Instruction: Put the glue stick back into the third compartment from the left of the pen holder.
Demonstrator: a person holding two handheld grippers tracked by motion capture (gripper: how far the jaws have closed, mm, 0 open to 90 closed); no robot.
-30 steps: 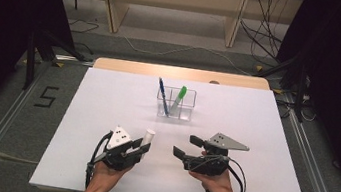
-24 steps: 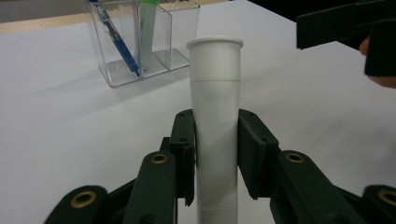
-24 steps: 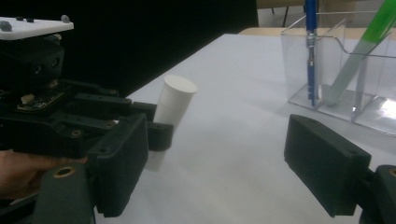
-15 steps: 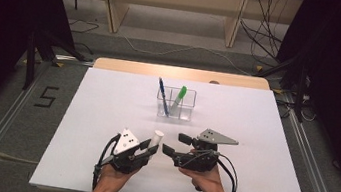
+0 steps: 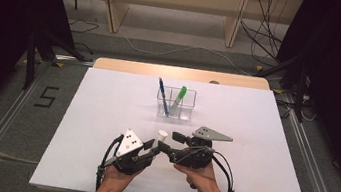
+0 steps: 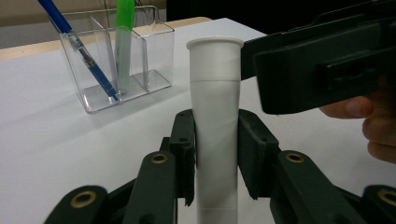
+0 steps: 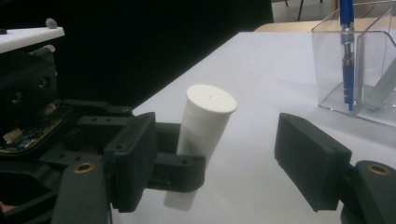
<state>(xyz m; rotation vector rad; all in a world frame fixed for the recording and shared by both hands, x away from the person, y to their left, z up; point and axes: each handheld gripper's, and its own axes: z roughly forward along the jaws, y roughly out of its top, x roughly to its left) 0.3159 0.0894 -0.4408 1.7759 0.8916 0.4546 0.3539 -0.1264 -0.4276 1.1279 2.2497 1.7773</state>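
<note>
Left gripper (image 5: 153, 150) fingers clenched on a smooth white tube (image 6: 215, 121) with a flared rim, near the counter's (image 5: 107, 97) front edge, right gripper (image 5: 175, 146) fingers closing, apart around the tube's top, not pressing, clear plastic holder (image 5: 175, 103) with blue pen (image 5: 163, 96) and green marker (image 5: 179, 97) toward the back edge

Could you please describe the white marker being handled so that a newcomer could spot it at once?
On the white table, look at the near edge, where two hands meet. The left claw is shut on the white marker, which stands upright with its cap up. Unlike the blue pen and green marker in the clear holder, it is all white.
</note>
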